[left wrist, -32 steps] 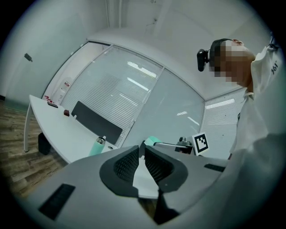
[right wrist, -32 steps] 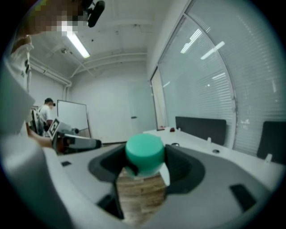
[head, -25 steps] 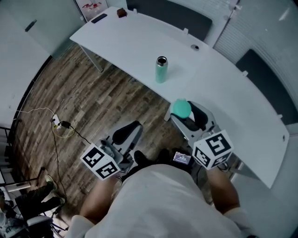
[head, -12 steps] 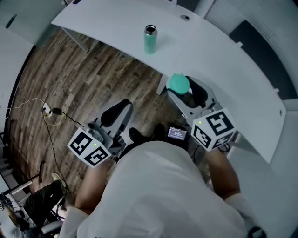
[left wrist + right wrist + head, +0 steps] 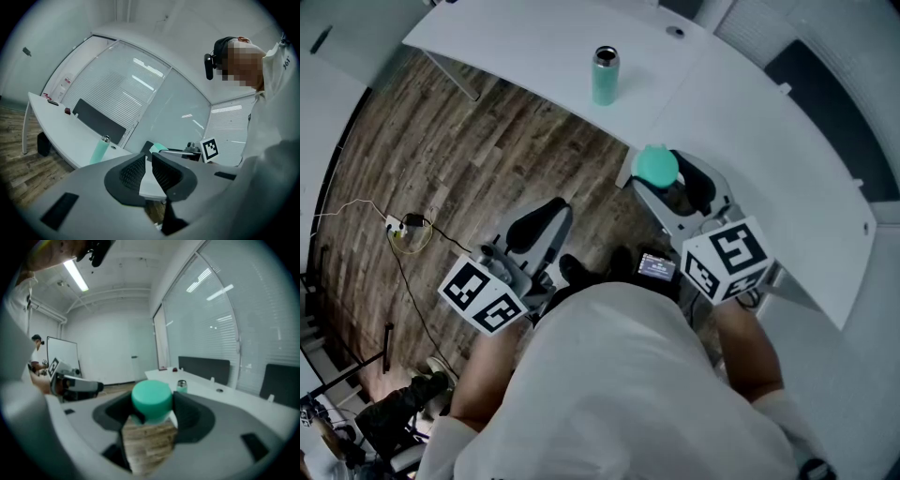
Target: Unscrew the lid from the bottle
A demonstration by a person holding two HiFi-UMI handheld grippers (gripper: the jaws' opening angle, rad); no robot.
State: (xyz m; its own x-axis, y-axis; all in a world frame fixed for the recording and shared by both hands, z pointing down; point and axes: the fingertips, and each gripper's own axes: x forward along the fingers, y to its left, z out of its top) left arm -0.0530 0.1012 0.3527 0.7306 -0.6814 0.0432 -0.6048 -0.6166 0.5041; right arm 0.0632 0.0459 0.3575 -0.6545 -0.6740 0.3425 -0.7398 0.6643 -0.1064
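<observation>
Desk (image 5: 534, 37) bears bottle (image 5: 605, 77) (uncapped), lid (image 5: 656, 165) in right claw (image 5: 659, 178)

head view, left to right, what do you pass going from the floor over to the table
power strip on the floor → left gripper → bottle standing open on the table → green lid

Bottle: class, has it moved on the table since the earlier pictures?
No. The teal bottle keeps its place relative to the cable hole in the table; only the framing changed.
</observation>
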